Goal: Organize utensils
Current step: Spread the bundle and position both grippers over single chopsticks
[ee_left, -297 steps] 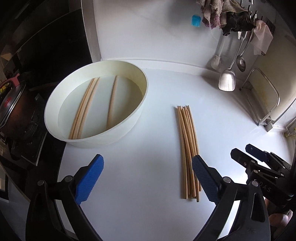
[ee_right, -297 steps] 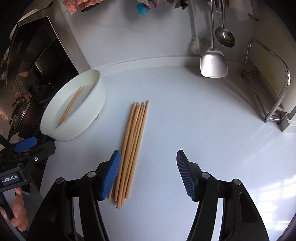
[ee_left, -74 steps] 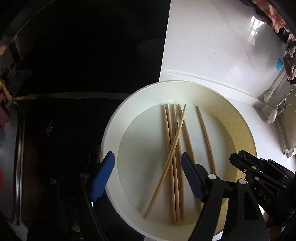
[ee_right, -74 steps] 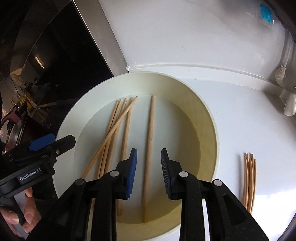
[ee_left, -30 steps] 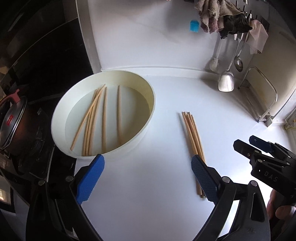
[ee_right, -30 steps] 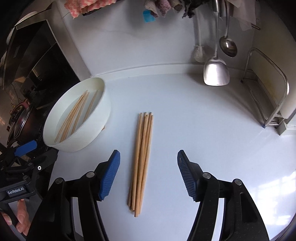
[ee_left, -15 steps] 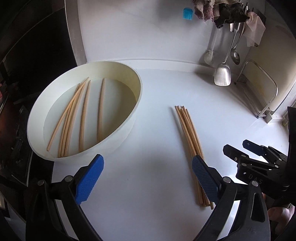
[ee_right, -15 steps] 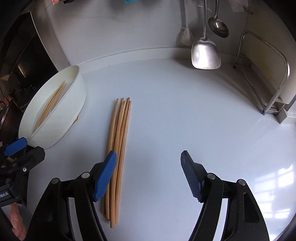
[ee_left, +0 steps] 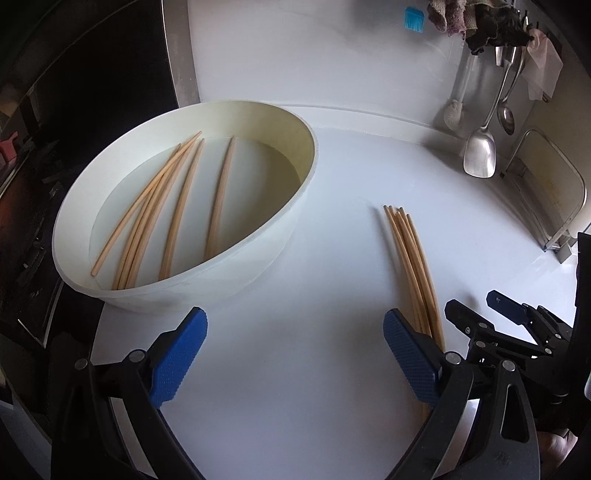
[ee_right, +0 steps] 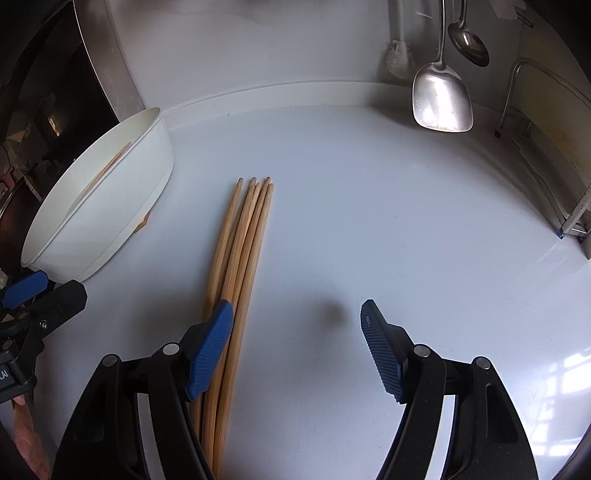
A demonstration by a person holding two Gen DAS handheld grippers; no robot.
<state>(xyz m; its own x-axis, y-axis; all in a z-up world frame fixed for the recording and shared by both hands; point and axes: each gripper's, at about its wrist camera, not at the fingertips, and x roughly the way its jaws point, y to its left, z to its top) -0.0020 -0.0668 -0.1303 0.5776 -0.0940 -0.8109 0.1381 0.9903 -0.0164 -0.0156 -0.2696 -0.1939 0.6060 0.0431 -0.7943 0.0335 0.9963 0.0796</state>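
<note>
Several wooden chopsticks (ee_right: 243, 236) lie side by side on the white counter, seen in the left wrist view as the chopstick bundle (ee_left: 410, 251). A round white basin (ee_left: 295, 221) left of them holds several more chopsticks (ee_left: 177, 206); in the right wrist view the basin (ee_right: 122, 206) sits at the left. My right gripper (ee_right: 295, 345) is open low over the counter, its left pad above the near part of the bundle. My left gripper (ee_left: 293, 354) is open, nothing between its fingers, with the bundle passing behind its right finger.
A steel spatula (ee_right: 441, 98), a ladle (ee_right: 469, 46) and a brush (ee_right: 399, 59) hang on the back wall. A metal rack (ee_right: 546, 155) stands at the right. Cloths (ee_left: 480, 22) hang above. A dark stove area (ee_left: 37, 184) lies to the left of the basin.
Both grippers have sunk toward the counter, so the chopstick bundle looks nearer. The right gripper's left pad now overlaps the bundle. Both stay open.
</note>
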